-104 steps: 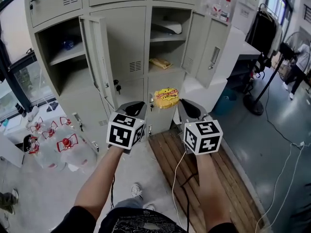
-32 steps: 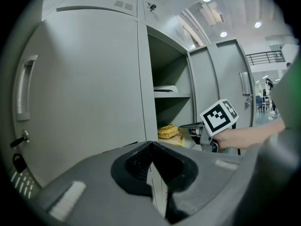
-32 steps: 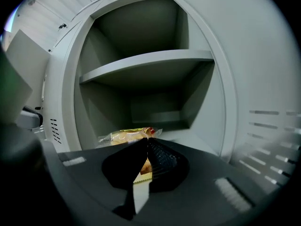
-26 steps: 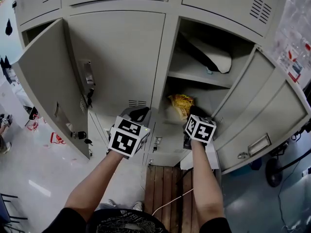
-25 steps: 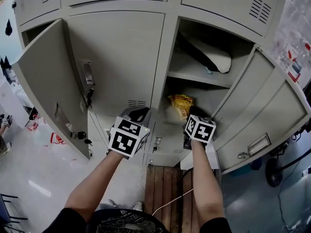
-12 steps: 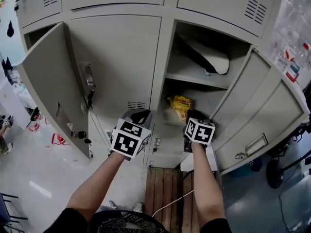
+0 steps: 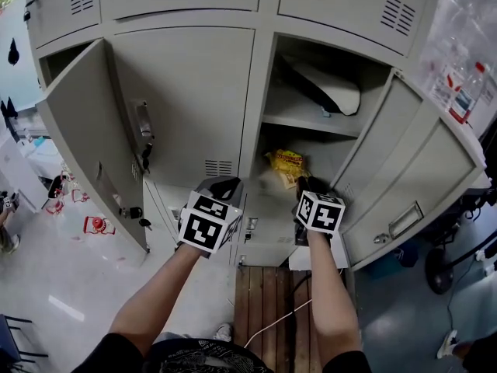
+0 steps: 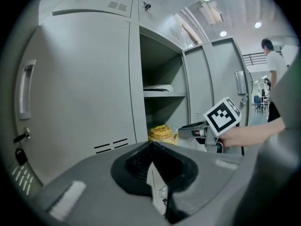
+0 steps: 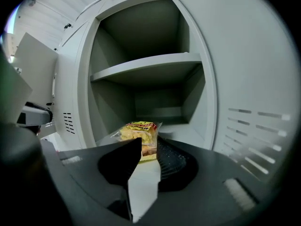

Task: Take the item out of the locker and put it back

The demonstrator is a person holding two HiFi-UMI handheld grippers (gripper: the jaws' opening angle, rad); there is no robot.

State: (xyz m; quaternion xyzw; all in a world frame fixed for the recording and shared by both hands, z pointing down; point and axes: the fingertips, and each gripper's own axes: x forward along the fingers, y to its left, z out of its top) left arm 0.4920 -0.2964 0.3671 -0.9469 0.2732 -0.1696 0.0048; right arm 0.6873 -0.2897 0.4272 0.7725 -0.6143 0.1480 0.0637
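Tongs of right gripper [image 9: 149,142] apart, snack packet [image 9: 138,131] at tips | left gripper [image 8: 151,150]: together

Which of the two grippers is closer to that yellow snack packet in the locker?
Right. The right gripper reaches into the locker, its tips at the snack packet; the left gripper hangs outside, before the closed door.

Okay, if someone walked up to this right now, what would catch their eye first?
The yellow snack packet on the lower shelf of the open locker, bright against all the grey. Right before it is the right gripper, jaws apart, its black-and-white marker cube bold in the head view.
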